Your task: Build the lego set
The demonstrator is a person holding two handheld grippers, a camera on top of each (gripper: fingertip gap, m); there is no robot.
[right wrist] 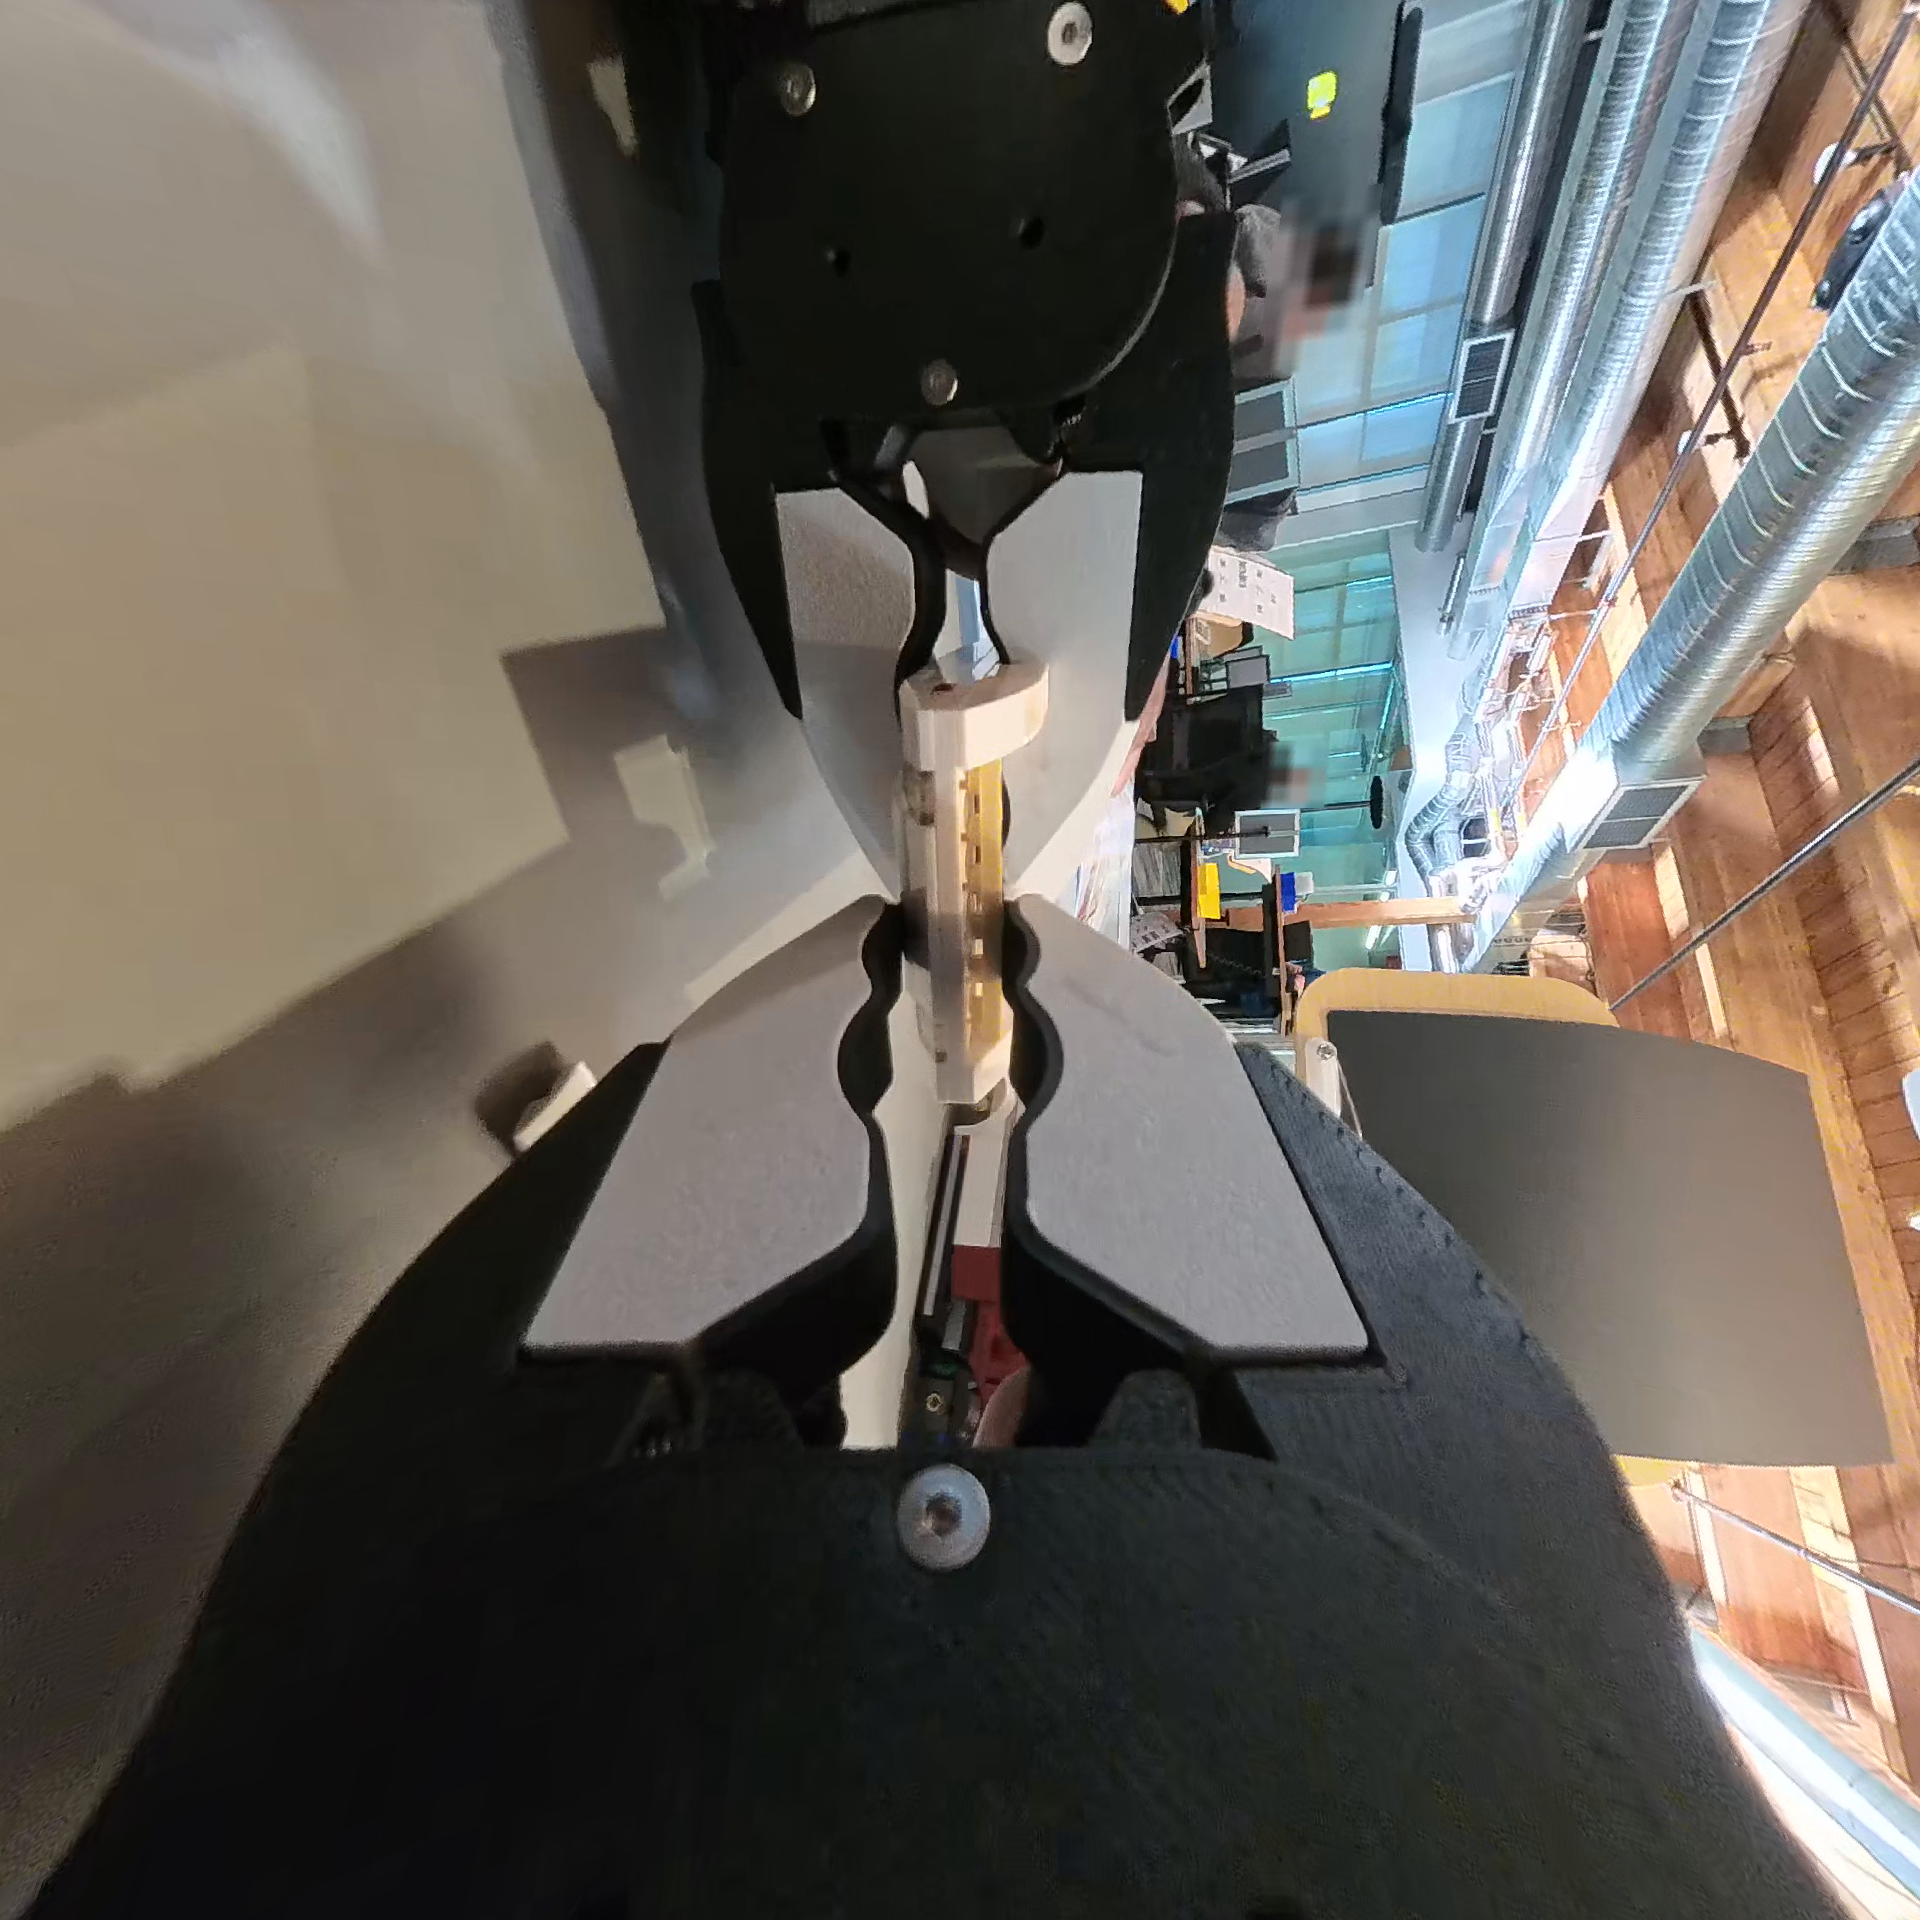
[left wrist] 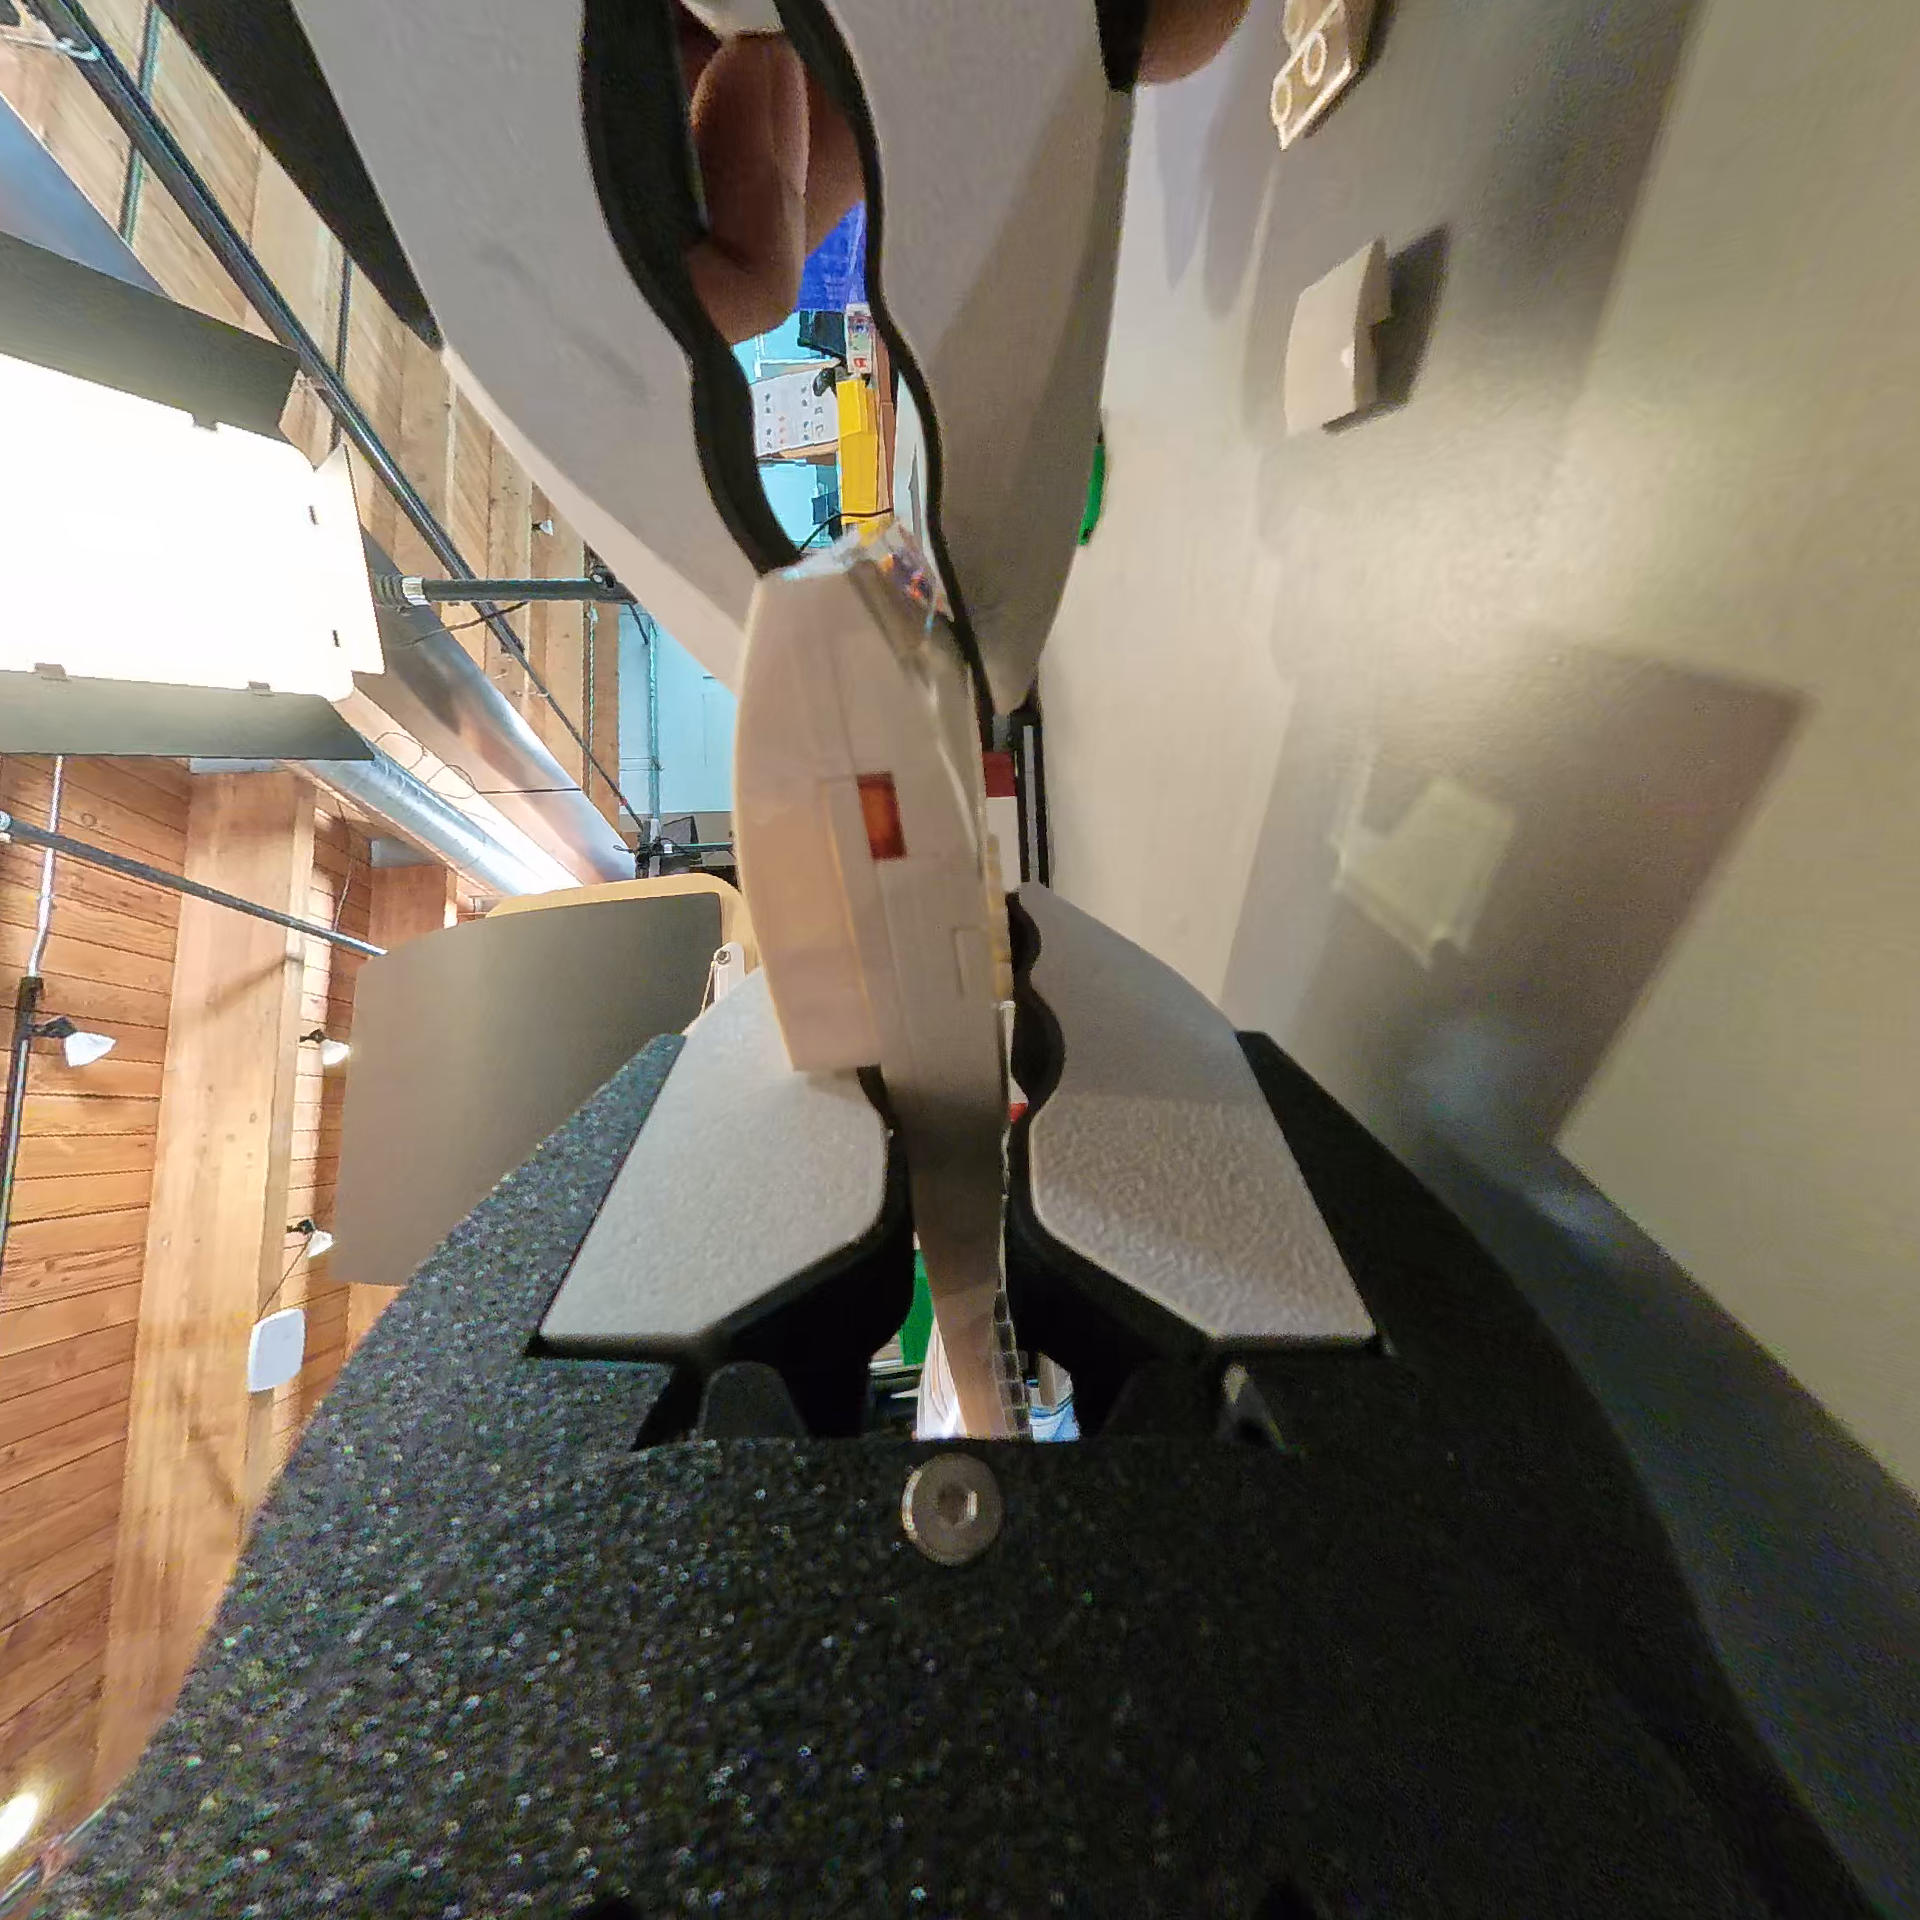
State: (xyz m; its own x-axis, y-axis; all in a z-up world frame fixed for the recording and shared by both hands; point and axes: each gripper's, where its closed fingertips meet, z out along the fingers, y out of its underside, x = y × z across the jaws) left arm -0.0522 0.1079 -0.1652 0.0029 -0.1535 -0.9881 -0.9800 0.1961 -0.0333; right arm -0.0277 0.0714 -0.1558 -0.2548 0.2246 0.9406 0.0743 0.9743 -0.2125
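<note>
Facing each other across a pale worktop (left wrist: pixel 1455 623), the two tools share one small thing: a flat white toy-brick assembly (left wrist: pixel 862 831) with an orange translucent tile set in its face and a clear piece at its far tip. The left hand-held gripper (left wrist: pixel 940 997) is clamped on the near end of it, the wavy black pads (left wrist: pixel 1039 1039) pressing its sides, while the right hand-held gripper (right wrist: pixel 951 966) is clamped on the opposite end, where the same assembly (right wrist: pixel 951 883) shows a yellow studded strip along one edge and a rounded white cap farther out. From where I stand this looks like a two-handed hold, the piece lifted off the surface and kept steady between both tools; any further handling would, I judge, call for one side to keep its grip firm so the thin build does not twist or split at its seams. The assembly is hard, glossy plastic, slim and slightly curved in outline. The fingers are matte grey plates with a grainy finish, edged in soft-looking black rubber, seated in speckled black bodies. A few loose white bricks (left wrist: pixel 1335 343) lie on the worktop, well apart from the held piece, and a grey-backed chair (right wrist: pixel 1610 1226) stands beyond.
</note>
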